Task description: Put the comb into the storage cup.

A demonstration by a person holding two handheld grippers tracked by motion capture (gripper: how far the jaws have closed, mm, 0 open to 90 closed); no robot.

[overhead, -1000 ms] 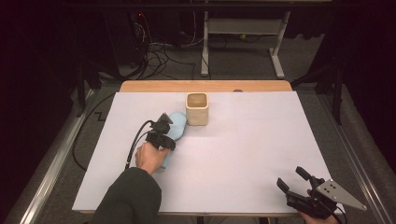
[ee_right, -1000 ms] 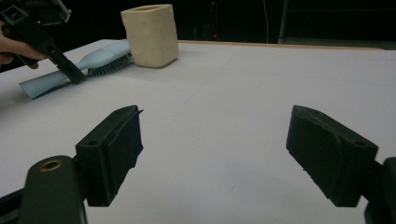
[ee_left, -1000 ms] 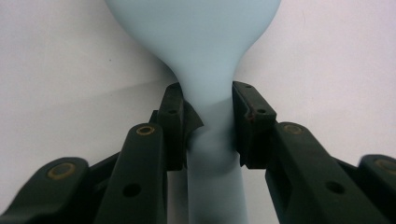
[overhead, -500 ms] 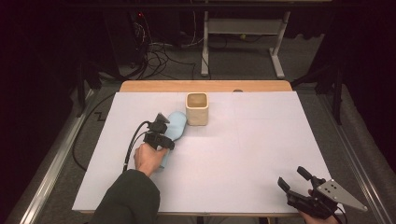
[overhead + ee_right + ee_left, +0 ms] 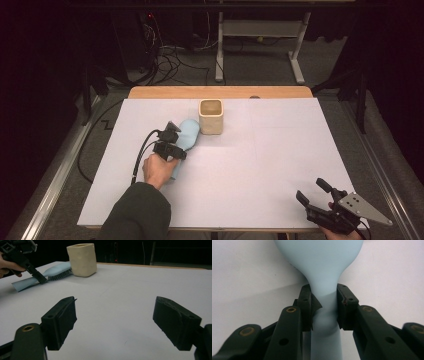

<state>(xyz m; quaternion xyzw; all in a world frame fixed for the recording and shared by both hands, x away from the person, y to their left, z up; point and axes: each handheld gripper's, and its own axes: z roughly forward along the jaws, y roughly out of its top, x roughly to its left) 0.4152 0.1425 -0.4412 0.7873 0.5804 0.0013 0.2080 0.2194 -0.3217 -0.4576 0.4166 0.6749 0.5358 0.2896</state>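
Nothing has shifted since a second ago: we see our left tool [image 5: 176, 142] clamped on the blue brush [image 5: 187, 134] neck at eight o'clock of the beige cup [image 5: 211, 116], our right tool [image 5: 314, 192] apart over the counter [image 5: 260, 165].

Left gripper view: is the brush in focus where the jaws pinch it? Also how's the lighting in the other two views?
Left gripper view: the light blue brush is soft all over, blurriest at the neck between the left gripper jaws; evenly lit. High view: the white table is bright, surroundings nearly black. Right gripper view: the near jaws of the right gripper are soft, the cream cup sharper, backdrop dark.
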